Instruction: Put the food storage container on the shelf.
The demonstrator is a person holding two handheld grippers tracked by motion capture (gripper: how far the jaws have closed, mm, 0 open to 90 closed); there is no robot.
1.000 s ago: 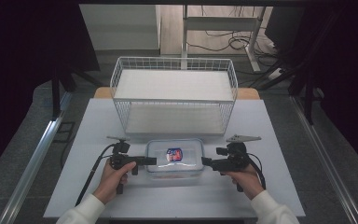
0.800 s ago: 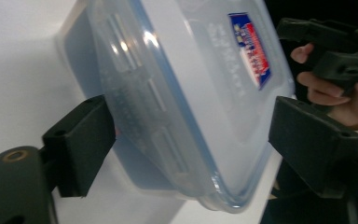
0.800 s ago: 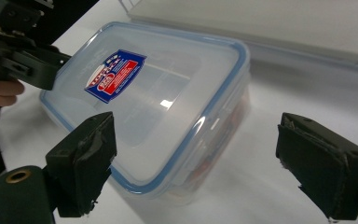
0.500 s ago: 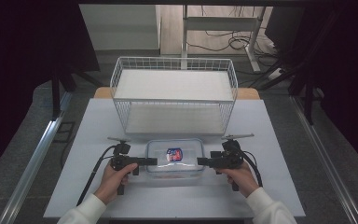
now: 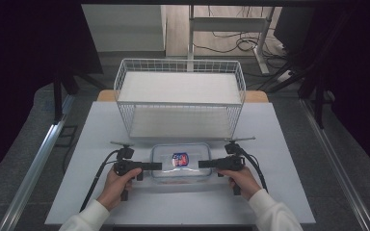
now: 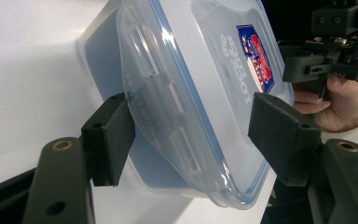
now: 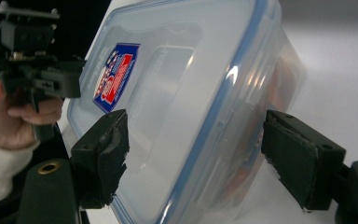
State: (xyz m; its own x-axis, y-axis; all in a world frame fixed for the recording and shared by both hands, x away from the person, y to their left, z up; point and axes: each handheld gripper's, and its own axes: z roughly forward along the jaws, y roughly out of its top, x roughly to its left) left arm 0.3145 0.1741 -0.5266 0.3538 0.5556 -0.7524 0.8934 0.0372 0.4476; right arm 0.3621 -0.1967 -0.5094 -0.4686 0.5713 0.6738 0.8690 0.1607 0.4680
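High view. A clear plastic container (image 5: 180,161) with a blue-sealed lid lies flat on the white table (image 5: 279,144), near the table's near edge and just in front of a white wire basket (image 5: 180,98) that stands farther back. The left tool (image 5: 150,166) meets the container's left end and the right tool (image 5: 207,164) its right end, so that the container lies between the two, each tool held in a hand with a white sleeve.

Left gripper view. The jaws of the left tool (image 6: 191,135) stand apart and straddle the left end of the container (image 6: 191,93): one pad lies under the rim against the table side, the other above the lid, with a gap to the lid surface. The right tool (image 6: 324,51) and its hand appear beyond the far end.

Right gripper view. The jaws of the right tool (image 7: 193,154) likewise stand apart, bracketing the right end of the container (image 7: 182,93); whether either pad touches the plastic cannot be told.

Label. A red, white and blue sticker (image 7: 115,77) sits on the middle of the lid. Embossed lettering beside it (image 6: 233,70) is too faint to read with certainty.
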